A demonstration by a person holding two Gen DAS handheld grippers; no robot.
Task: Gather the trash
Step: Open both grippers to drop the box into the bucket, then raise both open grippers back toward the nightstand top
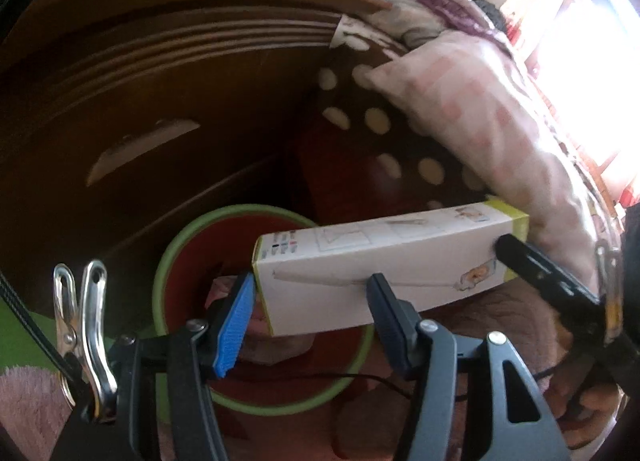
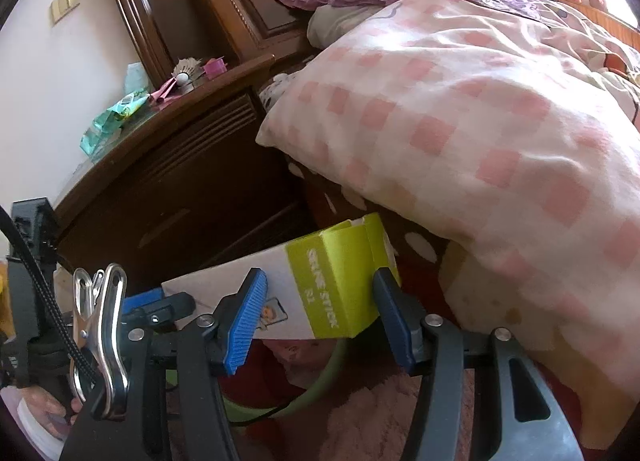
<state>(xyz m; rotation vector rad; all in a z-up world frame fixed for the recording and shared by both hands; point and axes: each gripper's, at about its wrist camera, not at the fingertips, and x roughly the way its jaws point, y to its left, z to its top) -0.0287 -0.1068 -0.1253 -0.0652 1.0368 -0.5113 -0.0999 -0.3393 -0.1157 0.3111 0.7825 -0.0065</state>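
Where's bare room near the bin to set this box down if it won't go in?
Free: the pink rug in front of the green-rimmed bin, toward the bed side. Crowded: the bin already holds crumpled trash; the gap behind it is pinched between the brown nightstand and the checked quilt. The nightstand top carries wrappers and shuttlecocks.

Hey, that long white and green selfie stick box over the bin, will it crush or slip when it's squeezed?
The selfie stick box looks like thin cardboard, so it probably dents under a hard squeeze. One green end flap stands open, so contents, if any, might slide out when tilted. Its smooth printed sides may slip, though the left tool has ribbed pads that should help.
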